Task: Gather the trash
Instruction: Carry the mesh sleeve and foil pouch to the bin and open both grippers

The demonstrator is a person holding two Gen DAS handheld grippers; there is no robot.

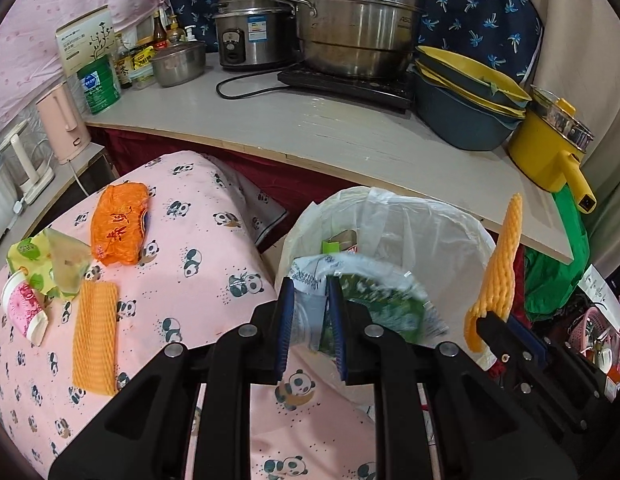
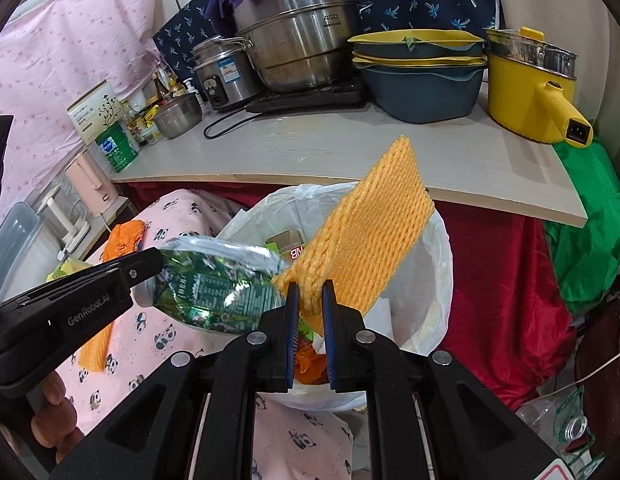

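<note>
My left gripper (image 1: 310, 286) is shut on a green and silver snack wrapper (image 1: 370, 296) and holds it over the near rim of the white-lined trash bin (image 1: 430, 216). My right gripper (image 2: 310, 286) is shut on an orange foam fruit net (image 2: 366, 240) and holds it above the bin (image 2: 438, 280). The wrapper (image 2: 213, 284) and the left gripper (image 2: 157, 262) show in the right wrist view. On the panda cloth (image 1: 181, 280) lie an orange bag (image 1: 117, 224), a second foam net (image 1: 94, 340), a pink paper cup (image 1: 23, 308) and a yellow-green wrapper (image 1: 25, 254).
A grey counter (image 1: 310, 124) behind the bin carries steel pots (image 1: 358, 28), a rice cooker (image 1: 249, 32), stacked blue and yellow basins (image 1: 466, 92) and a yellow electric pot (image 1: 550, 144). A green bag (image 2: 590, 220) and a red cloth (image 2: 502, 280) sit right of the bin.
</note>
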